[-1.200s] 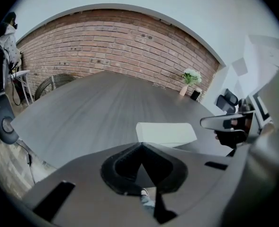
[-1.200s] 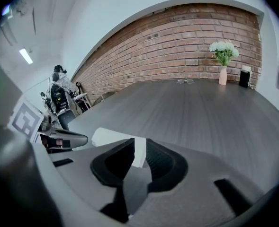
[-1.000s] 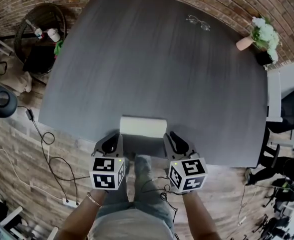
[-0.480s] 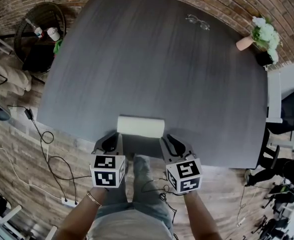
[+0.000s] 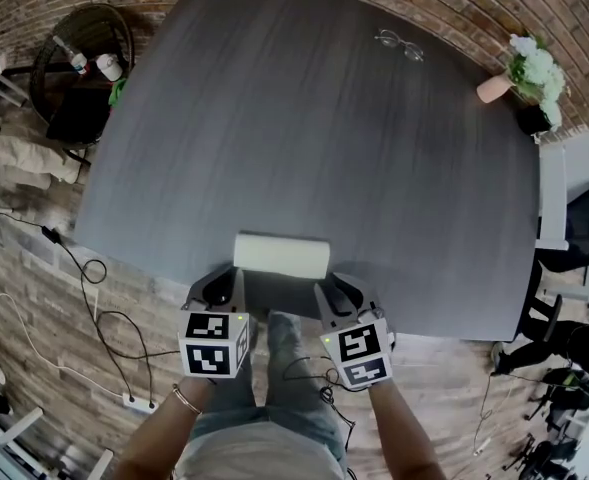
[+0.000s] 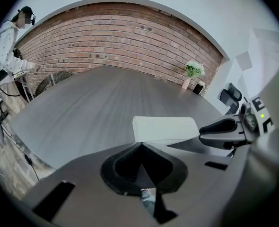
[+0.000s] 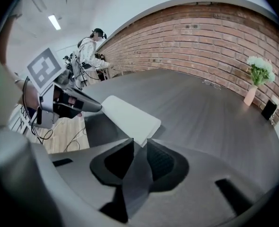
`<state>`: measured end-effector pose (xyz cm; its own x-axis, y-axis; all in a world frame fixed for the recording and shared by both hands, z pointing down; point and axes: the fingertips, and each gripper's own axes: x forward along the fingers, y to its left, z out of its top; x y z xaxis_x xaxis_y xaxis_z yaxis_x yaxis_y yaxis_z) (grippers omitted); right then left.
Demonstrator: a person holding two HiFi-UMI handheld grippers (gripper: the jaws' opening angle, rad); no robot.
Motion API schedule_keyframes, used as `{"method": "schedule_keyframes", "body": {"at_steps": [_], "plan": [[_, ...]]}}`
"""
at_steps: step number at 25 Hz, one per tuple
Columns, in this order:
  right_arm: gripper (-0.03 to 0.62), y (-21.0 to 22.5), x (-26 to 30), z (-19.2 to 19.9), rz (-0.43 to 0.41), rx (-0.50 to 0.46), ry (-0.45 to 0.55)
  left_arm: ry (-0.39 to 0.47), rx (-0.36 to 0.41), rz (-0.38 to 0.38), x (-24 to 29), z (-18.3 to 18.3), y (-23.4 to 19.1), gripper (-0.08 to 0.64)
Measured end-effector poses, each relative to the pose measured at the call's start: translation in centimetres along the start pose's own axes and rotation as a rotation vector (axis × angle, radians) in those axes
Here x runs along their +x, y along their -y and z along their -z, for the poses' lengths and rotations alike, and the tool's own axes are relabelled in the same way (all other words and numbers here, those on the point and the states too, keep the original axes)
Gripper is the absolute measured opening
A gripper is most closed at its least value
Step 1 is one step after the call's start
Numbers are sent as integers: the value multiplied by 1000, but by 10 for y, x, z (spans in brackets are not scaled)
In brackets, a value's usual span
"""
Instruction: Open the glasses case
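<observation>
Case: my white case [image 5: 282, 255] lies flat at the near edge of the tabletop [image 5: 304, 138]. Its lid is down.
Left tongs: my left tongs [image 6: 140, 144] are closed and hold nothing. They sit low, just in front of the case's left end, and I cannot tell if they touch it.
Right tongs: my right tongs [image 7: 140, 140] are open just a crack, with nothing in them. A corner of the case shows right past the tips.
Far things: glasses [image 5: 398, 44] lie well apart from the case, at the far side of the tabletop.
How far along: I think I am at the very start. The case is not open yet.
How the case feels, I guess: hard, light and smooth. It should not squash, but it may slide on the tabletop or slip out of the tongs.
Where to hold: I would pinch one short end, down low, with one pair of tongs to keep it in place.
Where to lift: I would put the other tongs on the long front edge of the lid. I cannot see the line where it splits.
Watch out: if I push too hard, the case may slide off the near edge.
</observation>
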<state>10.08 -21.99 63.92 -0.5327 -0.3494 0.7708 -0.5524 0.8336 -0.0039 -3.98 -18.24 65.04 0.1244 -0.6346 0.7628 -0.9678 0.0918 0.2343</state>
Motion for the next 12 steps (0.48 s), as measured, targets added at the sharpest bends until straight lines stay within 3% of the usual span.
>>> {"method": "schedule_keyframes", "body": {"at_steps": [7,12], "plan": [[84,-1,4,3,26,-38,-5,1,6,-1,0,1,0,-5],[80,-3,3,1,18,-14,12,3,8,0,1,2,0,-5]]}}
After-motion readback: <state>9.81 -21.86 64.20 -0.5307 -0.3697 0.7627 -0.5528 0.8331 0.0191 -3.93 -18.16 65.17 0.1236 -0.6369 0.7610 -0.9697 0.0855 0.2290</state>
